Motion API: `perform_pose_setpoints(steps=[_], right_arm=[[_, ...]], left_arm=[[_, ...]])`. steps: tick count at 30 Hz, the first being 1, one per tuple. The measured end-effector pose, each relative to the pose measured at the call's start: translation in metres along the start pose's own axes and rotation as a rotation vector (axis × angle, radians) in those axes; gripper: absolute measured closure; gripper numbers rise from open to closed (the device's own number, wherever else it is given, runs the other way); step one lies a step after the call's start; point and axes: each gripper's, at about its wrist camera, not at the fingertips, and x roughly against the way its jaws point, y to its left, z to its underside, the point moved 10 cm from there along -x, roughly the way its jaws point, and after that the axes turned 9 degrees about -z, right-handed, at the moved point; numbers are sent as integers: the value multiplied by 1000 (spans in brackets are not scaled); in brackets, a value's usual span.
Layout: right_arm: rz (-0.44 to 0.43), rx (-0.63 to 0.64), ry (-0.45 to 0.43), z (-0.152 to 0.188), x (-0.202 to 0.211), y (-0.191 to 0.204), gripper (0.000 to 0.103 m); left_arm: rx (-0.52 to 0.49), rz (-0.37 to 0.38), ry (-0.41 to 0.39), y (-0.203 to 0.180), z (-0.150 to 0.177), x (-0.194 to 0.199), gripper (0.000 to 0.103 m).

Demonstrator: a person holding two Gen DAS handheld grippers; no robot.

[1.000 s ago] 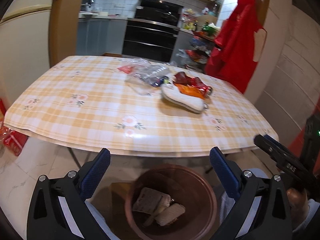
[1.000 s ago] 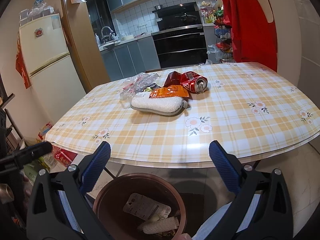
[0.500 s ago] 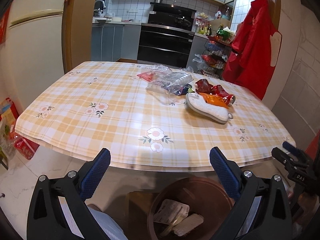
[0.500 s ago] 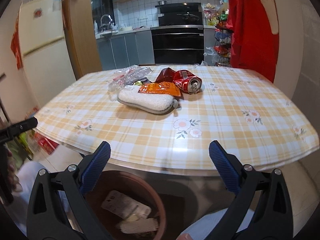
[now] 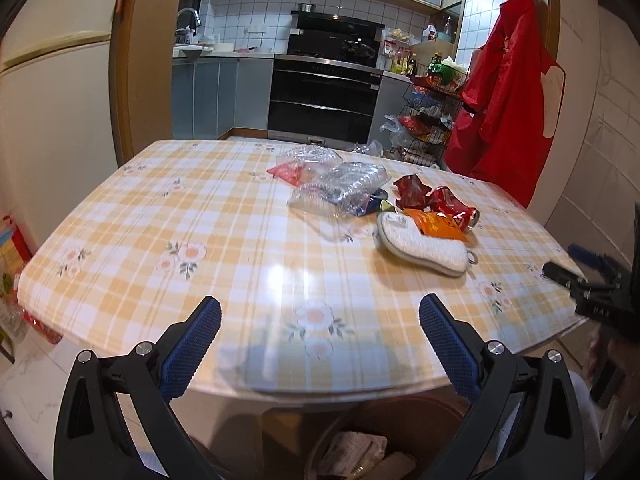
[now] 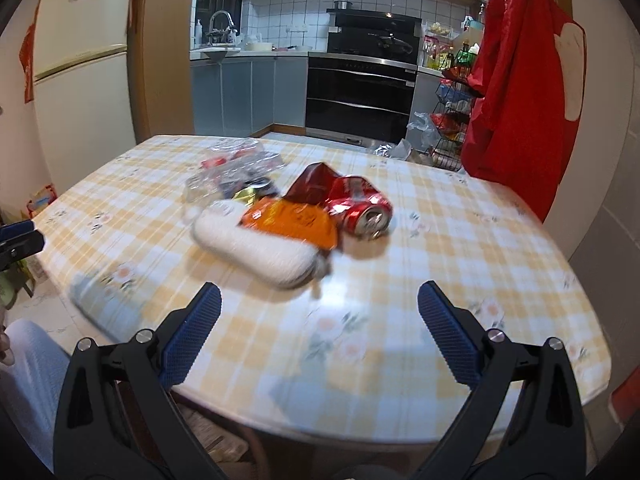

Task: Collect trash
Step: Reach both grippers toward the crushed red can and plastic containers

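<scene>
I hold both claws spread wide and empty at the table's [image 5: 168,216] near edge, ready to reach: left gripper [image 5: 320,344], right gripper [image 6: 320,336]. The trash sits clumped mid-table, white pad [image 6: 256,244] nearest, crushed can [image 6: 360,210] right of it, above the bin [image 5: 360,440]

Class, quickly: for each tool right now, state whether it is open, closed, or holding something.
Left tool: open, holding nothing.
Right tool: open, holding nothing.
</scene>
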Motion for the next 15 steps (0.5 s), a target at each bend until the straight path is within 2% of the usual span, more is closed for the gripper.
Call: perform_pose_setpoints(steps=[6,9,15], right_arm=[[-1,-80,13,-41,-38,-52,6],[-35,-138,13,-56,-62,-76,6],[-86,-165,115,-74,-148,-113,6]], left_arm=[[-29,5,6,-5,-19,-29,6],[-32,11,15,-6,-28,-46,6],[-55,20,39,-16,-52,-87,6]])
